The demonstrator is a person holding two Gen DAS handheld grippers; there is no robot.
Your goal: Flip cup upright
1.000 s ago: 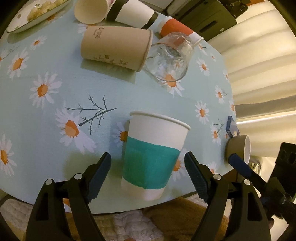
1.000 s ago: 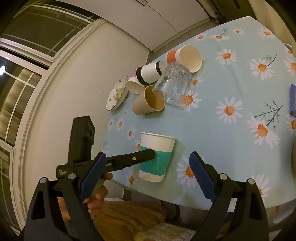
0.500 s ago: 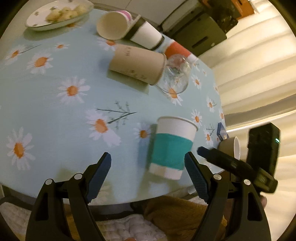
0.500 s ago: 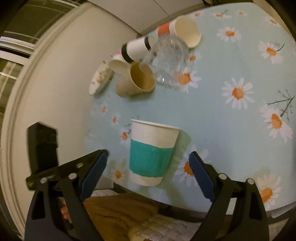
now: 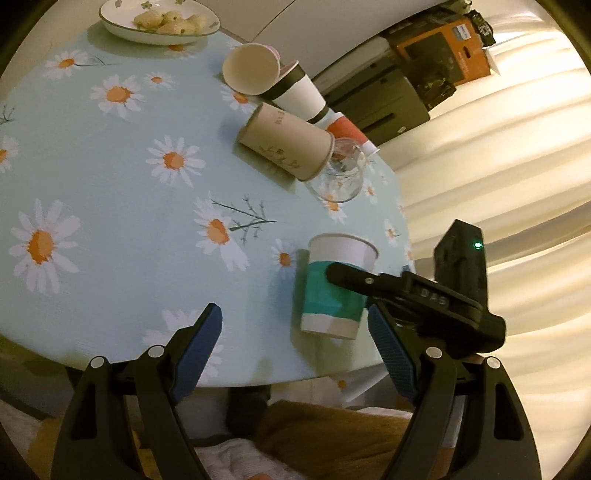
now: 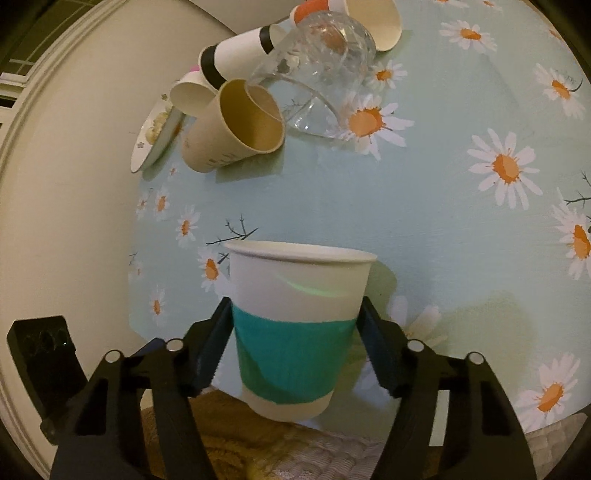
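A white paper cup with a teal band (image 6: 297, 328) stands upright near the table's front edge; it also shows in the left wrist view (image 5: 334, 291). My right gripper (image 6: 295, 347) has closed on the cup's teal band, one pad on each side. In the left wrist view the right gripper's finger (image 5: 369, 280) crosses in front of the cup. My left gripper (image 5: 293, 343) is open and empty, drawn back to the left of the cup over the table edge.
A brown paper cup (image 6: 236, 125), a clear glass mug (image 6: 325, 70), a black-banded white cup (image 6: 240, 51), an orange-banded cup (image 6: 369, 18) and a pink cup (image 5: 251, 68) lie on their sides at the far end. A plate of snacks (image 5: 159, 22) stands beyond them on the daisy tablecloth (image 5: 110, 177).
My left gripper has backed away leftward from the teal cup. My right gripper has moved in and closed on the cup.
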